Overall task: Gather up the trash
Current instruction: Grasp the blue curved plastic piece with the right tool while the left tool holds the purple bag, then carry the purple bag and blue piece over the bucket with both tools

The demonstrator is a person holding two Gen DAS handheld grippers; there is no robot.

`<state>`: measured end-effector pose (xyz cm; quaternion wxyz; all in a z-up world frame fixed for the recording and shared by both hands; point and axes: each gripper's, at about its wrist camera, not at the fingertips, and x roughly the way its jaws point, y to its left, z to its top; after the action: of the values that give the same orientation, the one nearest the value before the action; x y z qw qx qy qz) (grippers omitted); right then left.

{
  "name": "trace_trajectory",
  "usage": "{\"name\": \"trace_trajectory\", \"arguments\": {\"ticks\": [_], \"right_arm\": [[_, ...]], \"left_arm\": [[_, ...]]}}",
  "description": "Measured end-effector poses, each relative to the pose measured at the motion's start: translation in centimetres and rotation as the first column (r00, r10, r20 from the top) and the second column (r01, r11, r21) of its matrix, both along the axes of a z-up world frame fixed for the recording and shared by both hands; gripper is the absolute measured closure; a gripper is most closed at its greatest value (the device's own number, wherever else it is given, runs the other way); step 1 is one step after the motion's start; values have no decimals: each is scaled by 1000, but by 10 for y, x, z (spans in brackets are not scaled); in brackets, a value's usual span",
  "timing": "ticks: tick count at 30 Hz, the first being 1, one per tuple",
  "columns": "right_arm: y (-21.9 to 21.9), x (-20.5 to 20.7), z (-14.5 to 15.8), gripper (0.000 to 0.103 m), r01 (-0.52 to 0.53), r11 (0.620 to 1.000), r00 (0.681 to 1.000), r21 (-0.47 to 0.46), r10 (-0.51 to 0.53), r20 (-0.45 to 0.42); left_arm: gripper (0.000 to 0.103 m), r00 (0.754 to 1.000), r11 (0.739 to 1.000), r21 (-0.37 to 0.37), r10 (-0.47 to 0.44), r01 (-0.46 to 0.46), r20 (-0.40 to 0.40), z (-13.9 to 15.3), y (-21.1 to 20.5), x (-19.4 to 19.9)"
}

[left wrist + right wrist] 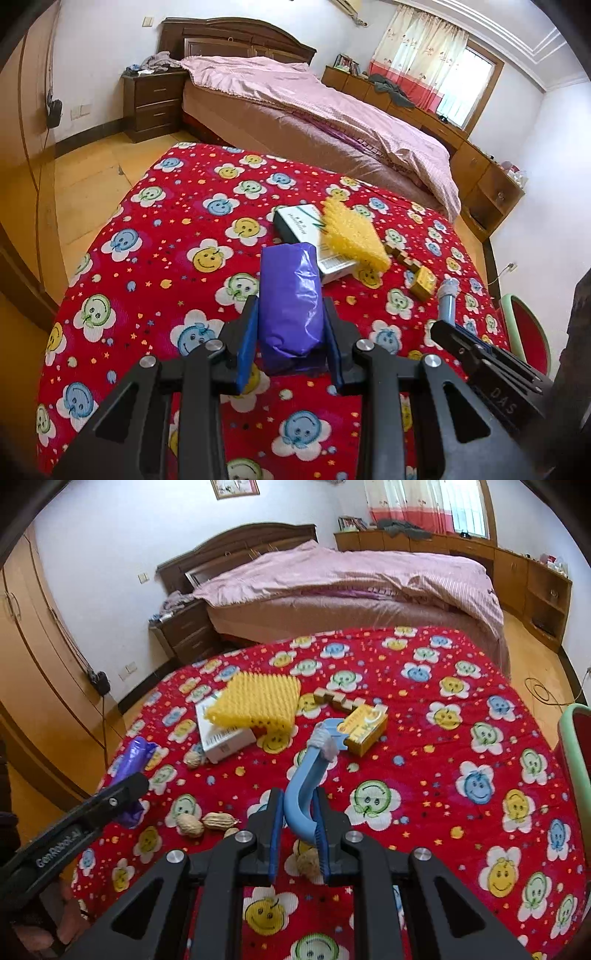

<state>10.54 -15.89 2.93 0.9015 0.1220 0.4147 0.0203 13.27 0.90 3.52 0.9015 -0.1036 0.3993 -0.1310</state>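
1. Left tool point(290, 325), side marked "GenRobot.AI", pinches a purple bag roll point(288, 299) above the surface point(177, 192).
2. White box point(225, 734): print illegible.
3. Right tool point(297, 827) clamps a blue toothbrush point(306, 771) over the cloth; body reads "DAS".

Between the left gripper's point(290, 334) matt black plastic jaws sits a roll of thin purple plastic film point(288, 302), glossy and creased. The right gripper's point(299, 830) jaws, faced with smooth blue pads, clamp a curved razor point(308, 775) of smooth pale-blue plastic. Beyond the jaws lie a knobbly yellow plastic mat point(258, 701), a smooth white cardboard box point(225, 734) and rough-shelled peanuts point(205, 823) on ribbed red printed cloth point(424, 760).
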Motion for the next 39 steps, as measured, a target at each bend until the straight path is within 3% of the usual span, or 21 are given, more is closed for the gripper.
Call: {"name": "trace_trajectory", "arguments": {"ticks": [17,39], "right_arm": [[-55,-57,40,85,66,996,994,61,-71,83],[-152,-124,63,85,237,969,959,70,-245,144]], "left_arm": [[70,997,998,6,-57,57,43,35,-38,-34],[70,976,978,7,-210,210,62,63,-117,-52]]}}
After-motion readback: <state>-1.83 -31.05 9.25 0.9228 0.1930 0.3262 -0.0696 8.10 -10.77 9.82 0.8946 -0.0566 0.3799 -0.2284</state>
